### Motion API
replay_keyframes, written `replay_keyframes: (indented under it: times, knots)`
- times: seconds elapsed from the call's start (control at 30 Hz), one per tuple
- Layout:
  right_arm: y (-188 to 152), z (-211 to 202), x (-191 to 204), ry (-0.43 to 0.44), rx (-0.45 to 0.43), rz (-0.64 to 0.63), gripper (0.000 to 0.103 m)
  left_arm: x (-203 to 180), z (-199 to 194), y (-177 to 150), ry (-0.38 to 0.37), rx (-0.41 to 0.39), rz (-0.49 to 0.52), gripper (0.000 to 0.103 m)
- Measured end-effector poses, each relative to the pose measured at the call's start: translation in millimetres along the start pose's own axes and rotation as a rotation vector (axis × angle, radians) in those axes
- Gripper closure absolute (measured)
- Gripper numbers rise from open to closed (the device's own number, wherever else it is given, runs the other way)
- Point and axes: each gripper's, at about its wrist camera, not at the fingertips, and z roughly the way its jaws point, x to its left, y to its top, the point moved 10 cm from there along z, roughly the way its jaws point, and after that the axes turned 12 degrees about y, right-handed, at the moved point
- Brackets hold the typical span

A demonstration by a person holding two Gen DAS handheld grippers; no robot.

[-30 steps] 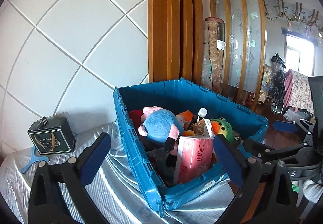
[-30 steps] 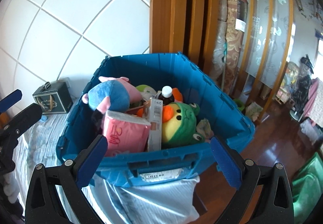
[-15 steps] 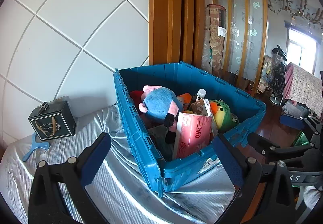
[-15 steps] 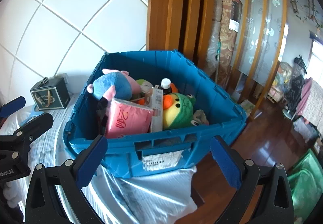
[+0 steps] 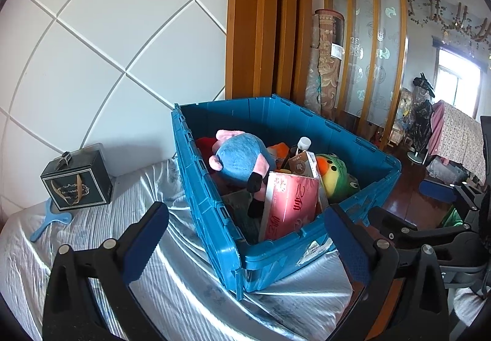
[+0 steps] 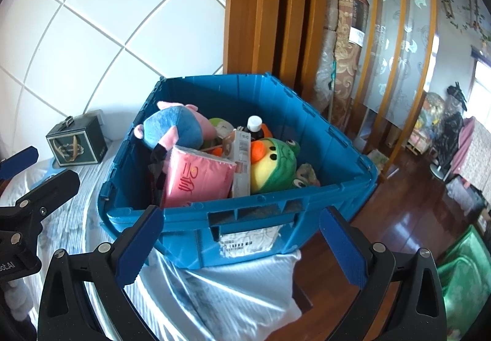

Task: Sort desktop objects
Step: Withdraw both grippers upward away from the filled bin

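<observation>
A blue plastic crate (image 5: 211,218) (image 6: 325,138) stands on a table draped in a silvery cloth (image 5: 172,288) (image 6: 233,288). Inside lie a blue and pink plush toy (image 5: 239,161) (image 6: 172,129), a pink tissue pack (image 5: 291,206) (image 6: 196,176), a narrow carton (image 5: 303,163) (image 6: 241,153), a white-capped bottle (image 5: 303,143) (image 6: 254,123) and a green and yellow plush (image 5: 334,176) (image 6: 273,166). My left gripper (image 5: 245,244) is open, held back from the crate's near corner. My right gripper (image 6: 242,246) is open too, in front of the crate's labelled end wall.
A dark gift box (image 5: 76,184) (image 6: 76,143) with a ribbon handle sits by the white panelled wall, with a light blue hand mirror (image 5: 50,222) beside it. Right of the table's edge the dark wooden floor (image 6: 408,212) drops away. A green item (image 6: 463,270) lies on the floor.
Both grippers have drawn back and up from the crate, so it looks smaller and more of the cloth shows. Both stay open and nothing in the crate has moved.
</observation>
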Motion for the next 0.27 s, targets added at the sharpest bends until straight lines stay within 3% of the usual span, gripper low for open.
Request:
replay_keyframes:
  times: [0.27]
  knots:
    - [3.6,-0.8,-4.3,-0.005,-0.014,0.001,0.0,-3.4,-0.6,4.0,0.003,-0.02,0.005,0.001]
